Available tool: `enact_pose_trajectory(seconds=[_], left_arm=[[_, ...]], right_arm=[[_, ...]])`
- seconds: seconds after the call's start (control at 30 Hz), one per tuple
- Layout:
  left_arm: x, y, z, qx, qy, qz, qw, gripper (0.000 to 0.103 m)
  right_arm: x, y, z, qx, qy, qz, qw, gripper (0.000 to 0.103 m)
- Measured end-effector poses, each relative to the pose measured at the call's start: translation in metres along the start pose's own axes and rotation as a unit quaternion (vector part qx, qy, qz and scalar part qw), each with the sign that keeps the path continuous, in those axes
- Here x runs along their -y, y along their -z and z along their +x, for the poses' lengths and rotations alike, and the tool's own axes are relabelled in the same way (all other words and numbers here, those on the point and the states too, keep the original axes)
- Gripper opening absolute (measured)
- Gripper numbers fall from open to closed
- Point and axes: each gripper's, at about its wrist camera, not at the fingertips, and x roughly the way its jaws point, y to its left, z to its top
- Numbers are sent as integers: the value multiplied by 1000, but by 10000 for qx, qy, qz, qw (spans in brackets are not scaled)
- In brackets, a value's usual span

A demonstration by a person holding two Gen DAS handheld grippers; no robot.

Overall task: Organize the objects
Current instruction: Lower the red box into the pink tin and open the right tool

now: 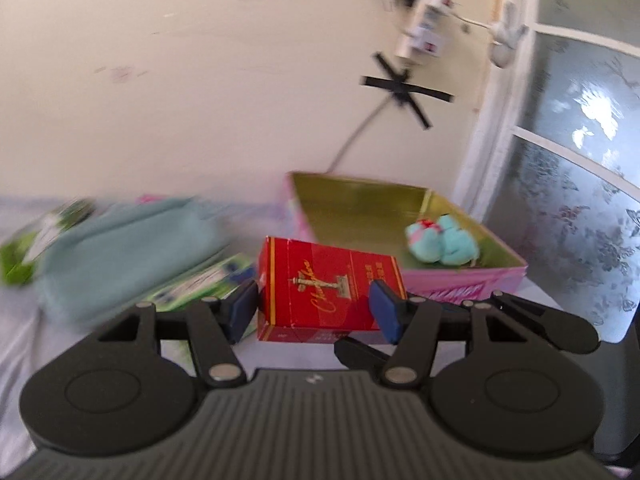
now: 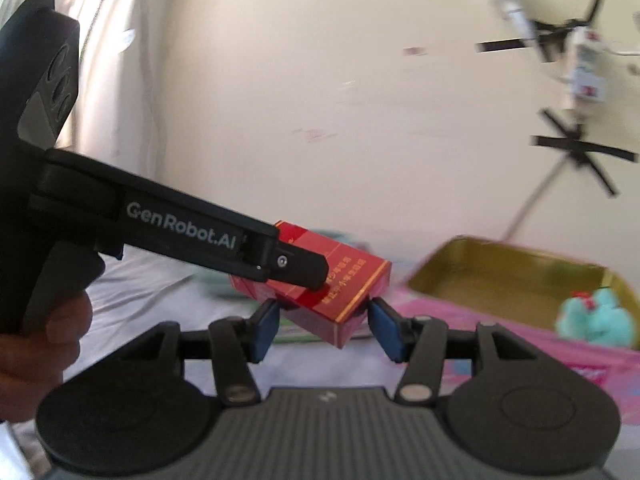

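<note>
A red box with gold lettering (image 1: 320,288) hangs above the white cloth, and both grippers grip it. My left gripper (image 1: 314,312) has a blue pad pressed on each side of it. In the right wrist view the same red box (image 2: 344,292) sits tilted between the pads of my right gripper (image 2: 326,332). There the left gripper's black finger (image 2: 300,270) reaches in from the left over the top of the box. The open pink tin (image 1: 460,280) with a gold inside stands just behind, to the right.
A teal plush toy (image 1: 440,242) lies in the tin's near right corner. A teal cloth bundle (image 1: 128,248) and green packets (image 1: 208,280) lie to the left on the white cloth. A wall with a taped power strip (image 1: 424,28) is behind, and a frosted window (image 1: 580,160) is at the right.
</note>
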Motion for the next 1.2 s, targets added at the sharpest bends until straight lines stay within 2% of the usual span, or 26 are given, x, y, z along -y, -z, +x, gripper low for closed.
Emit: enact_pose_trajectory(seconds=[0.13,0.3,0.63,0.77,0.9,1.0,1.2], left_arm=[[32,-15,36,-57,187,223,9996,64],[62,-27,75,-117,189,404,9989,64],[86,-31,129,-362,64,559,9978,67],[88,-21,130,-361,-84,611,9974,70],[86,-18,113,-220,-137,562,9981,73],[84,-17,95,-67,-287,636,9975,73],[74,-10,68,-96,-689,627,9956,73]], right_arm=[[41,-3,4,42,364,191,9991,51],[83,-6,12,1,601,465,9971,51],[118,9,40,-73,1082,757,9912,55],[124,13,36,-86,1111,897,9897,58],[121,13,29,-10,1074,941,9898,59],[117,13,22,77,1067,947,9897,60],[99,14,10,247,949,913,9910,61]])
